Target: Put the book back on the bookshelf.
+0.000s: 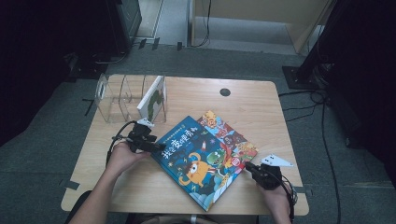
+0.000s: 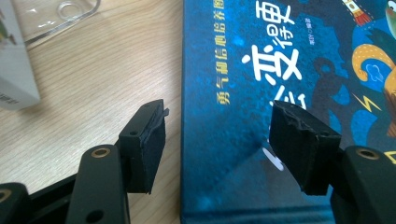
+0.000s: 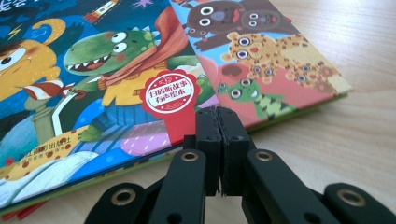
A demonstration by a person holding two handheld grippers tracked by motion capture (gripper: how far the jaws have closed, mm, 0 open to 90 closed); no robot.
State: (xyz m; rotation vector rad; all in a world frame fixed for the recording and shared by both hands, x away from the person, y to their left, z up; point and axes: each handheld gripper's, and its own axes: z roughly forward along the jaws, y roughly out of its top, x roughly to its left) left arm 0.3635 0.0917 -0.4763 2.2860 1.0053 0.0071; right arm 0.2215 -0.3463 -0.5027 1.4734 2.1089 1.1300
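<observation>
Jaws spread on the left gripper (image 2: pixel 217 140) astride a glossy blue book's (image 2: pixel 243 154) edge; right gripper's (image 3: pixel 219 116) pressed together.

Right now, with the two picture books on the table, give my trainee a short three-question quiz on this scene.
1. True or false: the right gripper is shut with nothing between its jaws.
2. Which book lies on top: A, the blue picture book, or B, the red-and-yellow picture book?
3. Where does the white book stand?

Key
1. True.
2. A; it overlaps the other.
3. Upright in the clear plastic organiser, at the table's back left.
</observation>
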